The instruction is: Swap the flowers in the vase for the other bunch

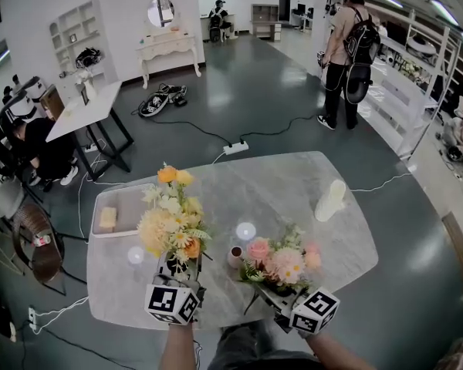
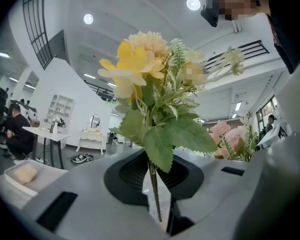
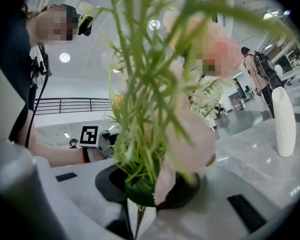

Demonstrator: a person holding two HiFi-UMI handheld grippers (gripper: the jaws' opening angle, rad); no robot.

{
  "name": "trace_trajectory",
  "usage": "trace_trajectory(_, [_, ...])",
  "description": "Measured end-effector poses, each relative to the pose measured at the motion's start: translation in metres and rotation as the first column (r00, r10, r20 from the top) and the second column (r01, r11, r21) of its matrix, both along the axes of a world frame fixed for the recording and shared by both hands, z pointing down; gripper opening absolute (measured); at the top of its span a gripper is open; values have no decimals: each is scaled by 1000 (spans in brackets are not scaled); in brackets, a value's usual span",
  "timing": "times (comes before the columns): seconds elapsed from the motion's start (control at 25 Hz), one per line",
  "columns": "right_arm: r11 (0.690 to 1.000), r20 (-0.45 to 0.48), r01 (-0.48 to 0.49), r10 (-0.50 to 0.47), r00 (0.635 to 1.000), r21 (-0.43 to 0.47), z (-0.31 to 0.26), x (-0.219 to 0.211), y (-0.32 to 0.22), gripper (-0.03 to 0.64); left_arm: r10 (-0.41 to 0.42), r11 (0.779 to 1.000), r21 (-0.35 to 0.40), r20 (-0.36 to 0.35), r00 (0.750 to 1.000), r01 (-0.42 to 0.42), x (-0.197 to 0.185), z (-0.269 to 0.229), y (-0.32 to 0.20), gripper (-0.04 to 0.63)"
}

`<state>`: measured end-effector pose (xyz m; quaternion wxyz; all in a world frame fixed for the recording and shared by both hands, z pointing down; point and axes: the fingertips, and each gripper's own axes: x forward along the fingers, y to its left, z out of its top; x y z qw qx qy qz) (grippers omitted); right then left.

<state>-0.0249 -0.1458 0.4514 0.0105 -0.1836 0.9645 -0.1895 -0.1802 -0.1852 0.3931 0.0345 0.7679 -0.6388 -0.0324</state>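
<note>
My left gripper (image 1: 174, 274) is shut on the stems of a yellow and cream flower bunch (image 1: 170, 220), which stands upright over the table's near left. In the left gripper view a thin stem (image 2: 154, 191) runs down between the closed jaws under the yellow blooms (image 2: 138, 62). The right gripper (image 1: 281, 299) is shut on a pink flower bunch (image 1: 281, 262) that leans toward the middle. Its green stems (image 3: 135, 149) and pink petals (image 3: 190, 139) fill the right gripper view. A tall white vase (image 1: 329, 200) stands with nothing in it at the table's right, seen also as the vase (image 3: 284, 121).
The marble table (image 1: 285, 183) carries a pale tray (image 1: 117, 210) with a small tan block at its left and a little pink cup (image 1: 234, 257) near the middle. A power strip (image 1: 235, 148) and cables lie on the floor beyond. A person (image 1: 347, 52) stands far off.
</note>
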Motion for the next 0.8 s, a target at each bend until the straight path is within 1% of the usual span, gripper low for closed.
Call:
trace_trajectory(0.24, [1000,-2,27,-27,1000,2,2,-12,0,94,-36,999,-10,5,999,36,-16,5,10,57])
trace_trajectory(0.36, [999,3,31,-31,1000,11,-3,-11,-7,95,-54,998,-13,9,999,54,-18,7,13,57])
trace_trajectory(0.52, [999,21,30,-31,999,44,-17,-16,-19,94,-62,998,-18,14,998,62,-21,14,16,58])
trace_trajectory(0.8, [994,38,24,-28,999,105,-38,-26,-39,95,-67,997,-39,-7,998,67,-22,31,23,58])
